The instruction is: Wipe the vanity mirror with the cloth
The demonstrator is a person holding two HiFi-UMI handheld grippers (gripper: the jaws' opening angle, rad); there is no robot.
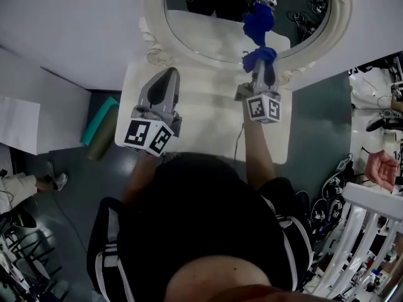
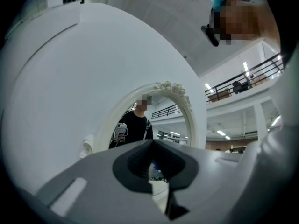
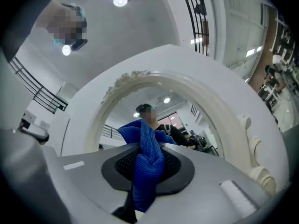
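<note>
The blue cloth [image 1: 260, 56] is clamped between the jaws of the right gripper [image 1: 262, 69] and is held at the lower right of the vanity mirror [image 1: 208, 27], where it seems to meet its own reflection on the glass. The left gripper [image 1: 168, 77] is closed on nothing and is poised above the white table [image 1: 208, 131]. Wiping appears to be under way. No streaks are seen, so the share left cannot be judged.
</note>
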